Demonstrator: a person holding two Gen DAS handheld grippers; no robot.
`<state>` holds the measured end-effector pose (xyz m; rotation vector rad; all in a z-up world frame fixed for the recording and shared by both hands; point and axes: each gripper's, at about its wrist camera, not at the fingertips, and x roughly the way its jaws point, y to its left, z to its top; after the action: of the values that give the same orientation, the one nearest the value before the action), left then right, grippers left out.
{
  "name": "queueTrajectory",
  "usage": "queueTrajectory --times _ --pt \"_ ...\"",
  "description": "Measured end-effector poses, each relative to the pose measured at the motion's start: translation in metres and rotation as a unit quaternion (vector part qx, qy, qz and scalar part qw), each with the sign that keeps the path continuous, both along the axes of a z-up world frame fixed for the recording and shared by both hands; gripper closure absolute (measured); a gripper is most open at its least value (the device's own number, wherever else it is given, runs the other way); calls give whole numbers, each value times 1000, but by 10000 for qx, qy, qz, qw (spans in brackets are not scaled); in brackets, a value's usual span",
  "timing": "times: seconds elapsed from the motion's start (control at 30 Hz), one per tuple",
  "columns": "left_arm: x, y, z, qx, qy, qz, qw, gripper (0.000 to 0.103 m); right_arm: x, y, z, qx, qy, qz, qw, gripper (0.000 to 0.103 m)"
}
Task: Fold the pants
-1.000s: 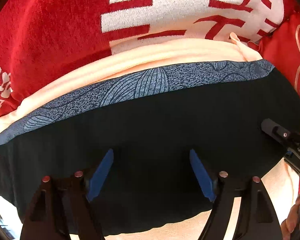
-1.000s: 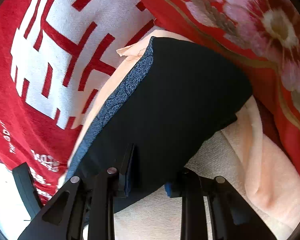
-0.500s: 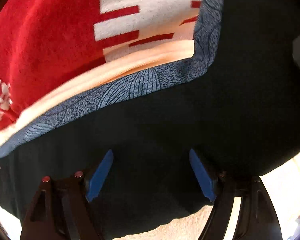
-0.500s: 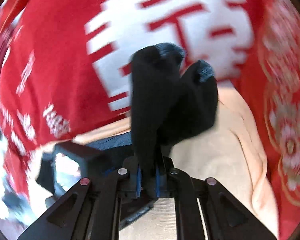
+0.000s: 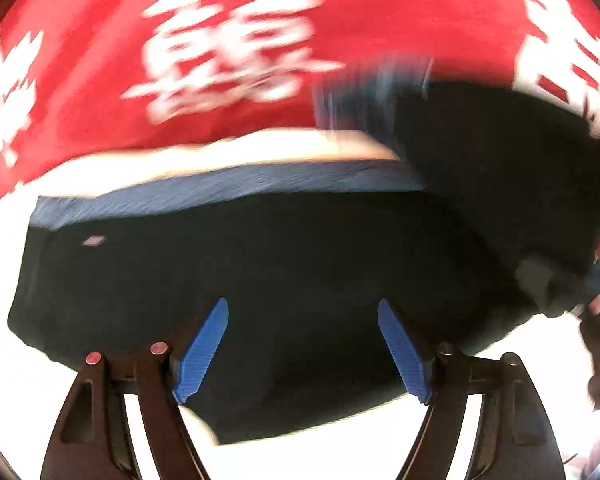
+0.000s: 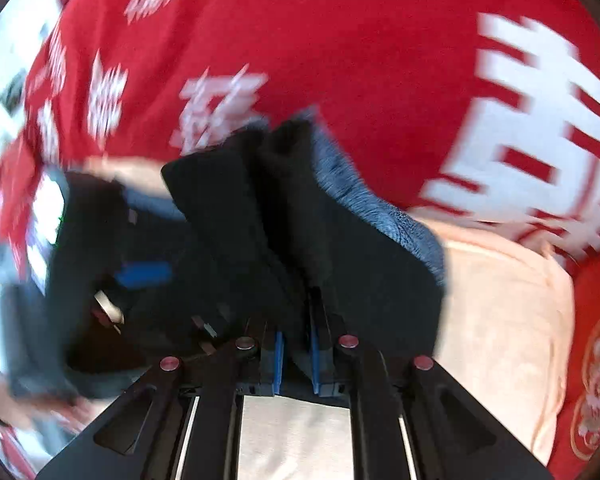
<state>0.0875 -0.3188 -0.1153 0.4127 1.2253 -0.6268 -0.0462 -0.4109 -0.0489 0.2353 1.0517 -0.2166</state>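
Both views motion-blurred. Black pants [image 5: 300, 272] w/ blue-grey patterned band [image 5: 228, 188] spread over peach blanket [image 5: 228, 152], which lies on red cover w/ white characters [image 5: 228, 56].

Left hand-held gripper [image 5: 302, 344]: blue pads [image 5: 202, 356] spread wide, hovering above the black cloth; contact w/ cloth can't be told. In left view a fold of pants raised at right, arching up from the flat part, band edge blurred at its top.

Right hand-held gripper [image 6: 296, 356]: blue pads [image 6: 278, 360] pressed nearly together, pinching a bunch of black pants [image 6: 260, 232]. Cloth stands up from the grip in two thick folds, band [image 6: 364, 192] showing on right side of the bunch. Left gripper visible at left of right view as a dark blurred shape w/ a blue pad [image 6: 144, 272], close beside the lifted cloth. Peach blanket [image 6: 500, 300] to right of the bunch, red cover [image 6: 340, 48] behind. Floral red fabric [image 6: 596, 360] at far right edge.
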Motion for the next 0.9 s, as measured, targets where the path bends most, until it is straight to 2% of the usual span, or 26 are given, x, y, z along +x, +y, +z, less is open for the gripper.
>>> queueTrajectory --times 0.1,0.2,0.27,0.33,0.43,0.57,0.73,0.87,0.9 --pt "30 38 -20 258 107 473 9985 24 28 44 -55 -352 668 274 9968 91" --pt "47 61 -31 218 292 762 9964 24 36 65 -88 -709 1018 304 9918 85" --pt "52 70 -31 184 286 759 9965 24 33 84 -88 -1325 1056 425 9846 84" --pt "50 71 -27 122 312 714 9969 24 27 95 -79 -1597 1070 595 9795 77" --pt "44 70 -22 145 287 662 9973 24 8 98 -47 -1400 643 779 9850 73" --pt "38 72 -34 388 340 622 9967 24 11 97 -30 -1595 444 896 9821 73" --pt "34 75 -38 378 360 684 9963 24 41 108 -49 -1724 554 1510 9718 73" --pt "35 75 -41 377 372 683 9963 24 55 116 -72 -1914 765 1743 9629 73" --pt "35 75 -41 382 385 696 9961 24 61 114 -79 -1901 898 1771 9615 76"
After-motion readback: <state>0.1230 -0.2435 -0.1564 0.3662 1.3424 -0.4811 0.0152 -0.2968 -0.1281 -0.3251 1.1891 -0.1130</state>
